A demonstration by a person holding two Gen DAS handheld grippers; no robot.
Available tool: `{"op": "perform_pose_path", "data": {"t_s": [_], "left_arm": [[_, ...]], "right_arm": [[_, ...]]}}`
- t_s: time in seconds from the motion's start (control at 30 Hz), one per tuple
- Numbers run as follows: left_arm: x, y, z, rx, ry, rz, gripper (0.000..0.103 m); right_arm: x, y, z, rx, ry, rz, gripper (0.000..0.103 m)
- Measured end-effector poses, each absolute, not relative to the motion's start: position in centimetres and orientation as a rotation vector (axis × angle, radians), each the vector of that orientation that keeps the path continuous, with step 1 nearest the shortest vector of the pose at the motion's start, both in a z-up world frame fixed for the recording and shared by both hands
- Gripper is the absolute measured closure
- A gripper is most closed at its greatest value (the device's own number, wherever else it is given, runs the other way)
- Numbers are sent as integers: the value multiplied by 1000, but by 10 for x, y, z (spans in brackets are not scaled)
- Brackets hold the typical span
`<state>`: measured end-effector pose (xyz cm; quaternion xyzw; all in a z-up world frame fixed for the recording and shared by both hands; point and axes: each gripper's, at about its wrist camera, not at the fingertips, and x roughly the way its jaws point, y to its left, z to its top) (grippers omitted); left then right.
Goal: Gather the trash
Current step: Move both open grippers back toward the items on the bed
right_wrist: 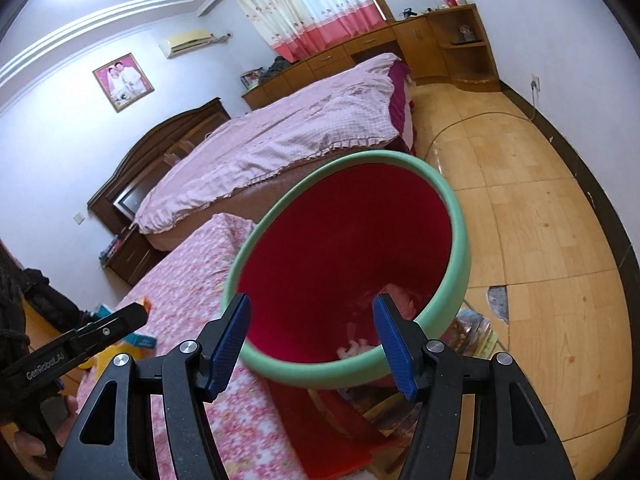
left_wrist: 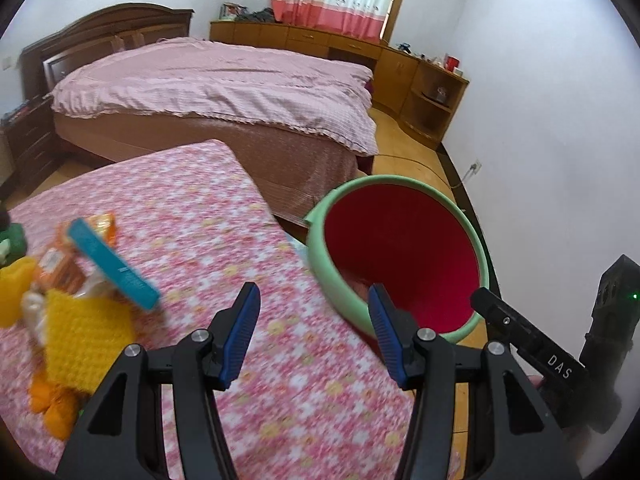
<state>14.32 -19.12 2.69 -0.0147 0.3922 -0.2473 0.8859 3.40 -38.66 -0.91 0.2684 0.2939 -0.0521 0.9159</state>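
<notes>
beside the counter (left_wrist: 224, 216) sits a red bin (right_wrist: 452, 216). both the left gripper (left_wrist: 314, 304) and right gripper (right_wrist: 312, 316) have empty jaws wide apart.

Beyond the right gripper (right_wrist: 312, 314), whose blue finger pads (right_wrist: 390, 334) look ribbed and matt on black grainy plastic arms, the bin (right_wrist: 456, 248) shows a smooth matt green rim and a glossy red inside. Under the left gripper (left_wrist: 314, 306) lies a printed cloth cover (left_wrist: 208, 224). Left of it sits a rough yellow knitted piece (left_wrist: 82, 332) and crinkly glossy wrappers (left_wrist: 64, 264). The floor (right_wrist: 532, 216) past the bin is glossy wood.
</notes>
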Motion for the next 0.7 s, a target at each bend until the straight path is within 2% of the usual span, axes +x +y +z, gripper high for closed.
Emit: {"op": "perform_pose_path", "data": {"t_s": [0.33, 0.7], "left_arm": [[119, -132, 39, -67, 773, -391, 47], [102, -70, 28, -107, 793, -256, 47]], "right_arm": [[22, -353, 8, 531, 593, -39, 38], [8, -320, 7, 503, 615, 0, 38]]}}
